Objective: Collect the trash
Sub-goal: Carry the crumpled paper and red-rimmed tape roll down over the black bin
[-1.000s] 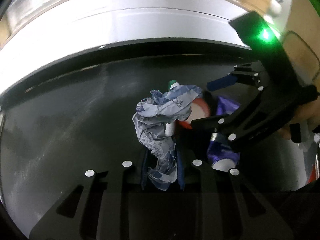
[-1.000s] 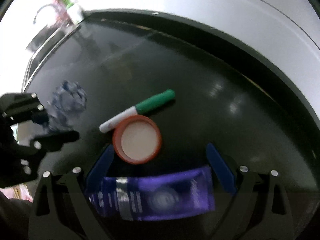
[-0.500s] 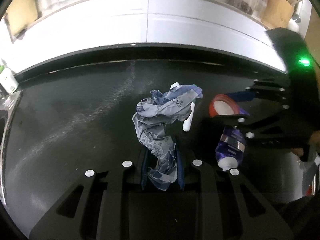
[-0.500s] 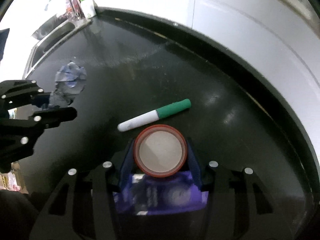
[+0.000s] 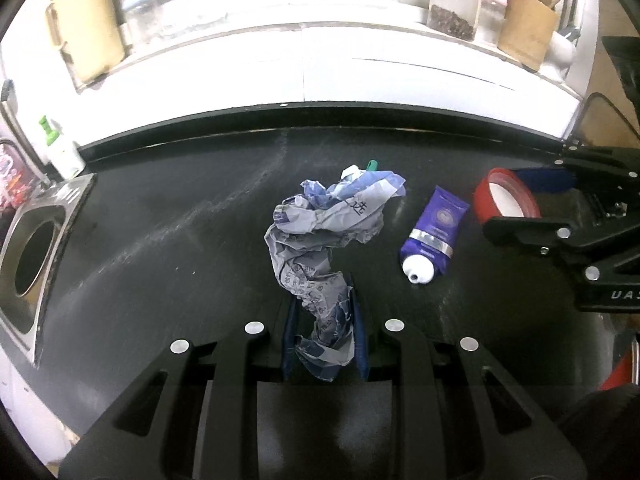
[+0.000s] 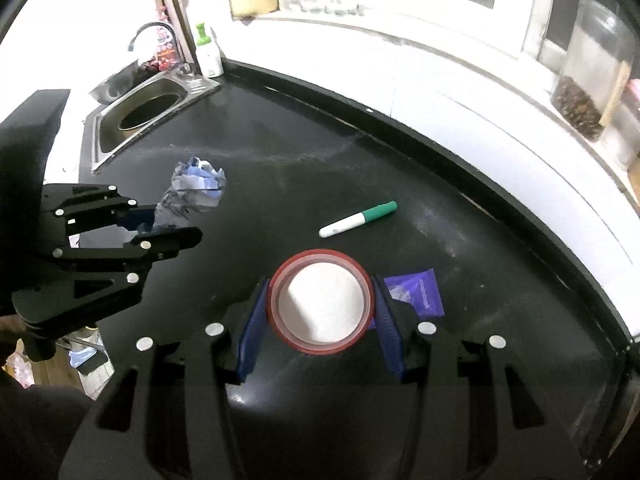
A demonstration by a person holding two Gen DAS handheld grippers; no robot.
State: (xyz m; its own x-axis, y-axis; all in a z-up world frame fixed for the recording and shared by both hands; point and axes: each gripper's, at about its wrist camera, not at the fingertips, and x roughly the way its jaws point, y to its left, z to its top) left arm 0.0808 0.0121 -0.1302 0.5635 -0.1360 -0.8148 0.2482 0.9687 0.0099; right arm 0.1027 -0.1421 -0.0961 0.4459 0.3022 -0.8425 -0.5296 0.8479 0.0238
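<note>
My left gripper [image 5: 322,336] is shut on a crumpled blue-grey paper wad [image 5: 320,240], held above the black counter [image 5: 160,240]; the same wad [image 6: 192,192] and left gripper [image 6: 160,224] show at the left of the right wrist view. My right gripper [image 6: 320,316] is shut on a red-rimmed round lid [image 6: 322,300], lifted off the counter; the lid [image 5: 506,200] appears at the right of the left wrist view. A purple tube [image 5: 434,232] lies on the counter, partly hidden behind the lid [image 6: 416,292]. A green-capped marker [image 6: 358,218] lies beyond it.
A steel sink [image 6: 148,108] is set into the counter's left end, with a soap bottle [image 6: 208,52] beside it. Jars [image 5: 456,0] and a wooden utensil holder [image 5: 528,28] stand on the white ledge behind. The counter's right edge [image 6: 616,344] is near.
Both grippers have risen and pulled back from the counter. The right gripper closed on the red-rimmed lid and lifted it off the purple tube. The left kept hold of the paper wad.
</note>
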